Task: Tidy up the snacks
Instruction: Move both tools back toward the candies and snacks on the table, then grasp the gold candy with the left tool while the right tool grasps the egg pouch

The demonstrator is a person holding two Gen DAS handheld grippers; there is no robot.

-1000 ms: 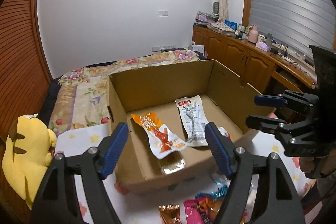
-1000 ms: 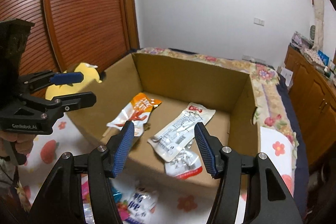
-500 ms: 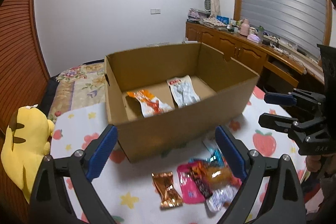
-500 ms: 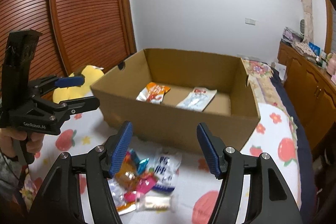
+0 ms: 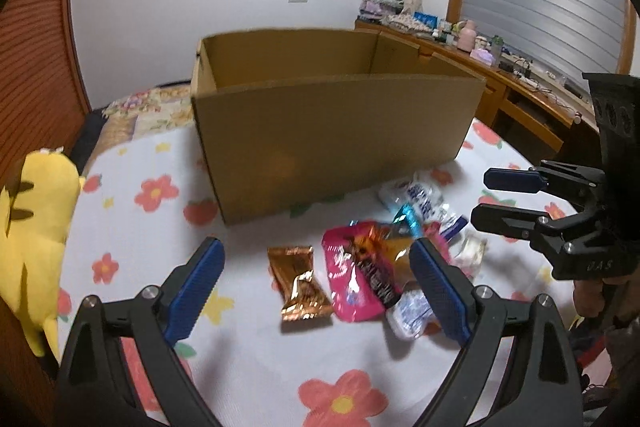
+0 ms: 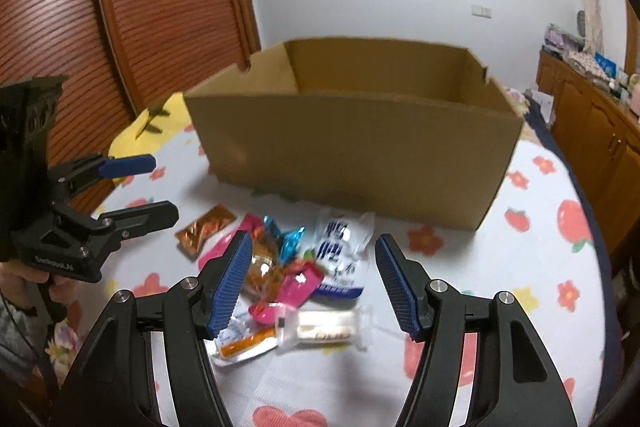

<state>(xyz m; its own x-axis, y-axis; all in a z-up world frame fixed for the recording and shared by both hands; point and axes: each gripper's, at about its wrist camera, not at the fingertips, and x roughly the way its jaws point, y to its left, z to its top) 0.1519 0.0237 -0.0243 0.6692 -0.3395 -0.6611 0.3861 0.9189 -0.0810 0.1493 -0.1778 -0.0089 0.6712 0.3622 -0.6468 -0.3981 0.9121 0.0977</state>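
- From the left wrist we see our left gripper [image 5: 316, 287] with its jaws wide apart and nothing between them, hovering over a pile of snacks [image 5: 384, 259] on the flowered tablecloth [image 5: 256, 367].
- A copper wrapper [image 5: 298, 281] lies just left of a pink packet [image 5: 348, 283]; a white pouch [image 5: 418, 193] lies nearer the cardboard box [image 5: 332, 139]. The box stands open behind the pile; from this low angle we cannot tell what is in it.
- A yellow plush toy [image 5: 28, 227] sits at the left edge, and the right gripper [image 5: 496, 197] hangs at the right, jaws apart.
- From the right wrist, our right gripper [image 6: 314, 279] is parted and empty above the same pile [image 6: 288, 275]. The white pouch [image 6: 340, 251] lies just before the box [image 6: 352, 147], whose floor is hidden. The left gripper [image 6: 148, 187] shows at the left, open.
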